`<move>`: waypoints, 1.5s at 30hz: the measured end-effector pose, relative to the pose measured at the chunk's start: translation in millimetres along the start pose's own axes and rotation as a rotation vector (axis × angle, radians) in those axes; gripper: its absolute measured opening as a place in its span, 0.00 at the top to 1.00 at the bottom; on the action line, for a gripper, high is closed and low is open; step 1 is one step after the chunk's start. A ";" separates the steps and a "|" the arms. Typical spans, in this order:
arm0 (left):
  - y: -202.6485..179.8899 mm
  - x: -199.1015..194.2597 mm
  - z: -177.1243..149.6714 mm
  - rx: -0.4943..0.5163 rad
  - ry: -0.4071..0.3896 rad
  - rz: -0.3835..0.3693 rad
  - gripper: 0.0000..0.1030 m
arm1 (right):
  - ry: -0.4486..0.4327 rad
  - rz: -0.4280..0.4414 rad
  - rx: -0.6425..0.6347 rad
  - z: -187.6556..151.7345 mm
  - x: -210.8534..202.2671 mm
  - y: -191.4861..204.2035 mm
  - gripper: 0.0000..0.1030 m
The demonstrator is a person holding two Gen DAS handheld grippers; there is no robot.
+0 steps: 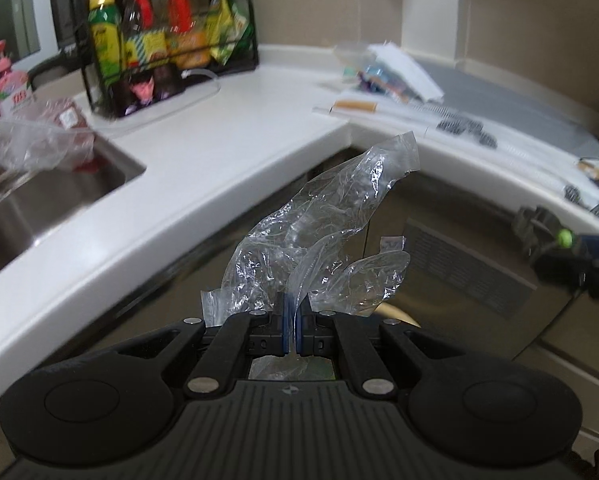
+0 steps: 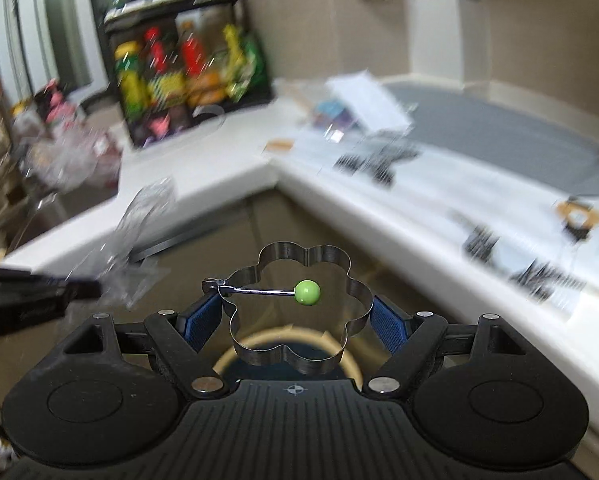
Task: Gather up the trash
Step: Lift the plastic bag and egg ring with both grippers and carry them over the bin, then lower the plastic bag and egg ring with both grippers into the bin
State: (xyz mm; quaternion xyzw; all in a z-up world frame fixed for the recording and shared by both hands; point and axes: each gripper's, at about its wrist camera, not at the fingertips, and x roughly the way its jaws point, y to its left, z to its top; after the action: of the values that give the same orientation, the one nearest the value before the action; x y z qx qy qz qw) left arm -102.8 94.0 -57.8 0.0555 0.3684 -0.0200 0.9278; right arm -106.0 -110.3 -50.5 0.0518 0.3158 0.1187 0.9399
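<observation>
My left gripper (image 1: 292, 312) is shut on a crumpled clear plastic wrapper (image 1: 319, 232) that sticks up past the fingertips, out in front of the counter's inner corner. My right gripper (image 2: 295, 320) is shut on a flower-shaped metal ring (image 2: 283, 250), with the blue pads (image 2: 385, 322) pressing on its two sides. The ring's wire handle ends in a green knob (image 2: 307, 292). Below the ring lies a round cream-rimmed bin (image 2: 223, 360) with a dark inside. In the right wrist view, which is blurred, the left gripper (image 2: 83, 290) and its wrapper (image 2: 139, 240) sit at the left.
A white L-shaped counter (image 1: 219, 128) wraps around steel cabinet fronts (image 1: 459, 264). A sink (image 1: 39, 208) with plastic bags (image 1: 39, 140) beside it is at the left. A black rack of bottles (image 1: 163, 40) stands behind. Papers and small litter (image 1: 399, 68) lie by a grey mat (image 1: 499, 96).
</observation>
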 end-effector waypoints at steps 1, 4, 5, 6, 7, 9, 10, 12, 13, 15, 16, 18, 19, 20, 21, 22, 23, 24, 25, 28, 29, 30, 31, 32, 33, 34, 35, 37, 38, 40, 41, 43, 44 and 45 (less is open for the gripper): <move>1.1 1.7 -1.8 -0.005 0.012 -0.003 0.97 | 0.017 0.006 -0.008 -5.0 1.0 4.2 0.19; 1.1 5.2 -8.1 -0.005 0.032 -0.003 0.97 | 0.053 0.009 -0.036 -16.4 4.5 15.3 0.19; 0.9 6.1 -9.8 -0.003 0.037 -0.004 0.97 | 0.065 0.011 -0.044 -18.9 6.0 18.3 0.19; -0.8 6.9 -12.0 -0.002 0.042 -0.006 0.97 | 0.076 0.015 -0.045 -22.0 6.8 20.2 0.19; -1.6 7.8 -13.5 0.000 0.046 -0.008 0.97 | 0.087 0.021 -0.042 -23.7 8.2 21.7 0.19; -4.0 9.5 -16.7 0.005 0.057 -0.013 0.97 | 0.102 0.028 -0.046 -25.4 10.6 24.5 0.19; -4.9 10.3 -18.3 0.008 0.062 -0.016 0.97 | 0.105 0.028 -0.050 -25.5 11.5 25.9 0.19; -6.2 12.4 -20.4 0.009 0.073 -0.022 0.97 | 0.108 0.031 -0.059 -26.4 11.6 28.4 0.19; -6.5 13.3 -21.0 0.008 0.077 -0.024 0.97 | 0.110 0.032 -0.063 -26.6 11.7 29.8 0.19; -6.5 14.6 -21.6 0.005 0.081 -0.027 0.97 | 0.115 0.034 -0.071 -27.0 12.2 32.0 0.19; -6.3 15.1 -21.8 0.003 0.084 -0.027 0.97 | 0.118 0.035 -0.074 -26.5 13.4 32.4 0.19; -6.6 16.0 -22.0 0.001 0.087 -0.029 0.97 | 0.124 0.037 -0.077 -26.8 14.5 33.6 0.19; -6.8 16.1 -22.3 0.001 0.088 -0.029 0.97 | 0.126 0.037 -0.078 -26.8 14.9 33.9 0.19; -7.1 16.1 -22.6 0.001 0.088 -0.030 0.97 | 0.128 0.037 -0.079 -26.8 15.2 34.1 0.19; -7.5 15.8 -23.1 0.001 0.089 -0.030 0.97 | 0.129 0.037 -0.079 -26.7 15.4 34.3 0.19; -7.5 16.0 -23.2 0.001 0.089 -0.030 0.97 | 0.130 0.037 -0.079 -26.7 15.8 34.5 0.19; -7.5 15.9 -23.1 0.001 0.089 -0.030 0.97 | 0.131 0.038 -0.080 -26.6 16.1 34.6 0.19; -7.5 15.9 -23.1 0.001 0.089 -0.030 0.97 | 0.132 0.039 -0.080 -26.6 16.3 34.7 0.19; -7.5 16.0 -23.2 0.001 0.089 -0.031 0.97 | 0.133 0.039 -0.080 -26.8 16.6 34.6 0.19; -7.7 17.8 -22.8 0.000 0.094 -0.032 0.97 | 0.139 0.038 -0.077 -26.9 18.2 33.6 0.19; -7.7 18.3 -22.7 0.000 0.095 -0.033 0.97 | 0.141 0.037 -0.077 -26.8 18.9 33.6 0.19; -7.9 18.5 -23.0 0.000 0.096 -0.033 0.97 | 0.142 0.037 -0.078 -26.5 19.6 33.7 0.19; -8.1 18.7 -22.8 0.001 0.096 -0.032 0.97 | 0.142 0.037 -0.079 -26.8 19.6 34.4 0.19; -8.2 18.8 -22.7 0.002 0.096 -0.031 0.97 | 0.143 0.037 -0.081 -26.7 20.0 34.3 0.19; -8.4 19.0 -22.5 0.002 0.096 -0.031 0.97 | 0.144 0.038 -0.082 -26.7 20.5 34.7 0.19; -8.4 19.0 -22.5 0.001 0.096 -0.031 0.97 | 0.146 0.038 -0.081 -27.2 20.8 35.3 0.19; -8.3 19.2 -22.4 0.001 0.097 -0.031 0.97 | 0.148 0.039 -0.080 -27.5 21.2 35.2 0.19; -8.3 19.7 -22.6 0.000 0.097 -0.031 0.97 | 0.151 0.041 -0.078 -28.1 21.6 34.6 0.19; -8.4 19.9 -22.5 0.001 0.097 -0.032 0.97 | 0.152 0.041 -0.077 -28.2 21.9 34.4 0.19; -8.3 19.9 -22.6 0.001 0.097 -0.032 0.97 | 0.154 0.041 -0.077 -28.0 22.1 34.0 0.19; -8.3 19.8 -22.6 0.001 0.098 -0.032 0.97 | 0.155 0.041 -0.077 -28.0 22.3 33.9 0.19; -8.6 20.6 -23.1 0.003 0.098 -0.032 0.97 | 0.157 0.041 -0.076 -28.2 22.9 33.6 0.19; -8.7 20.6 -23.1 0.003 0.098 -0.032 0.97 | 0.157 0.042 -0.075 -28.1 23.0 33.4 0.19; -9.0 21.0 -23.3 0.004 0.098 -0.031 0.97 | 0.158 0.042 -0.074 -28.3 23.0 33.2 0.19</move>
State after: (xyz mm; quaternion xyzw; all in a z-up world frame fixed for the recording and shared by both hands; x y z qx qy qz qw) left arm -104.1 87.9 -89.8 0.0525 0.4144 -0.0326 0.9080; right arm -111.7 -71.7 -80.6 0.0140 0.3831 0.1538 0.9107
